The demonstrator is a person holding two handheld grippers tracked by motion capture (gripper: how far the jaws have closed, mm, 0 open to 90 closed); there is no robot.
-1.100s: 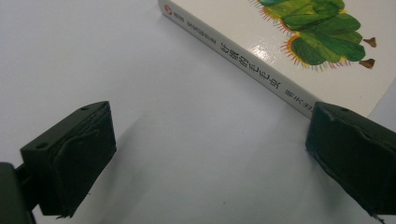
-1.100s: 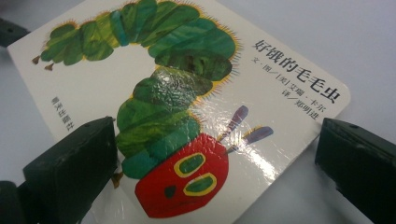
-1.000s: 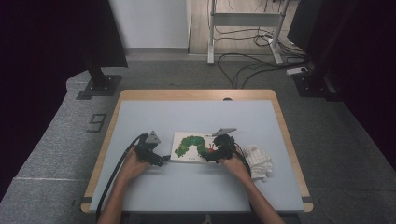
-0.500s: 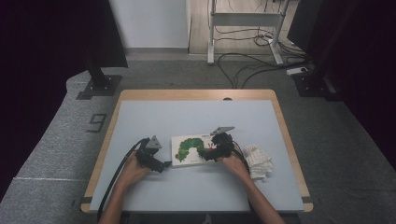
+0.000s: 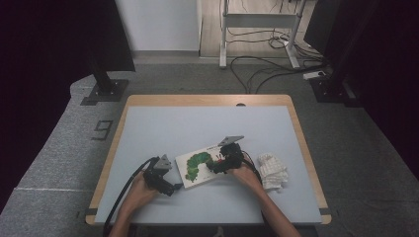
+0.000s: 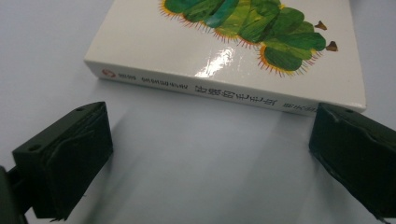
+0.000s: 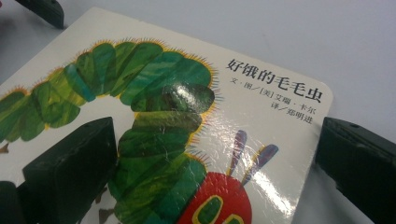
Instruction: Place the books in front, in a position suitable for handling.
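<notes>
Black left tongs [image 6: 210, 154] gape wide facing the book's [image 6: 233, 51] spine; right tongs [image 7: 215, 158] straddle its cover, open.

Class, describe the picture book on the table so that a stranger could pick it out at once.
On the pale blue table, look near the front edge, between the two tongs. The book lies flat there, white-covered with a green caterpillar, unlike the crumpled white cloth to its right.

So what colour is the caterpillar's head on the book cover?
Red, with yellow-green eyes; the caterpillar's head shows best in the right gripper view.
</notes>
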